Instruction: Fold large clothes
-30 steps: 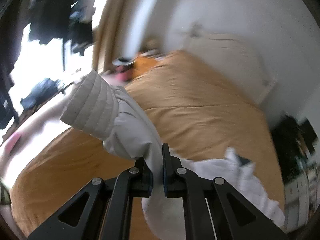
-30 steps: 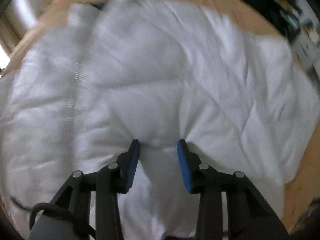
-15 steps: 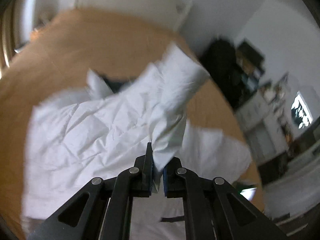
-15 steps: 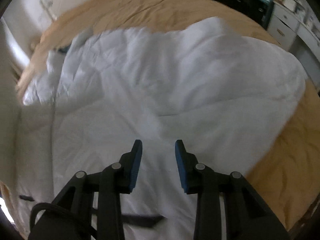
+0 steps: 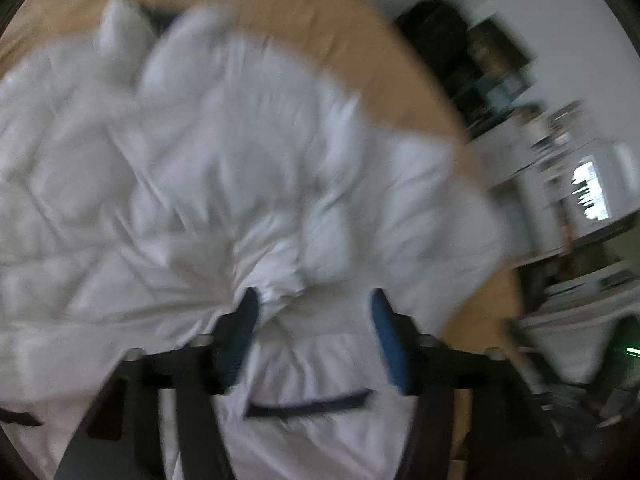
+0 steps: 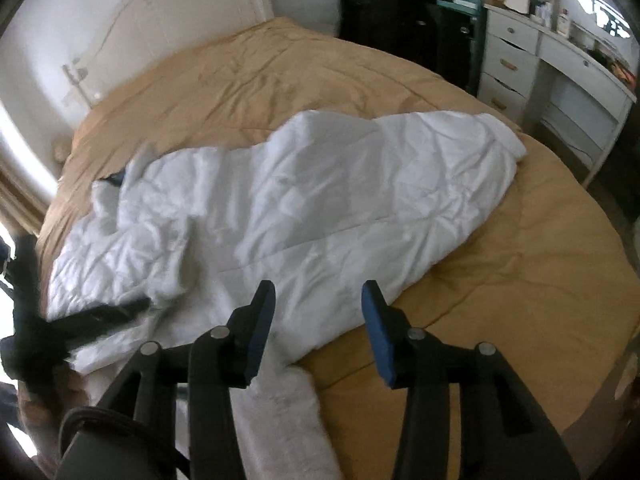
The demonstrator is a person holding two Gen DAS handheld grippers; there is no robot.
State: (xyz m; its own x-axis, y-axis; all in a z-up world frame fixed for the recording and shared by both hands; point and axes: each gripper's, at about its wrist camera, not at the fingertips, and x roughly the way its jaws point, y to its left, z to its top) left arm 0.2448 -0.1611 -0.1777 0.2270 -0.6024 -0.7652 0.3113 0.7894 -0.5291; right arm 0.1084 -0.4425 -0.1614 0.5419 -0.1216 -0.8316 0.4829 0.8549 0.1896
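A large white quilted jacket (image 6: pixel 320 208) lies spread on a bed with a tan cover (image 6: pixel 500 280). In the blurred left wrist view the jacket (image 5: pixel 220 184) fills most of the frame. My left gripper (image 5: pixel 314 304) is open just above its bunched fabric, holding nothing. In the right wrist view my left gripper (image 6: pixel 100 316) appears as a dark blur at the jacket's left edge. My right gripper (image 6: pixel 318 300) is open and empty above the jacket's near edge. A white cuffed end (image 6: pixel 280 420) lies below it.
A white headboard (image 6: pixel 192 12) stands at the far end of the bed. A white desk with drawers (image 6: pixel 540 64) and dark bags (image 6: pixel 384 12) stand to the right. The tan cover (image 5: pixel 360 28) shows beyond the jacket.
My left gripper carried the sleeve across the jacket, then opened and let it go. My right gripper has pulled back from the jacket and opened wider.
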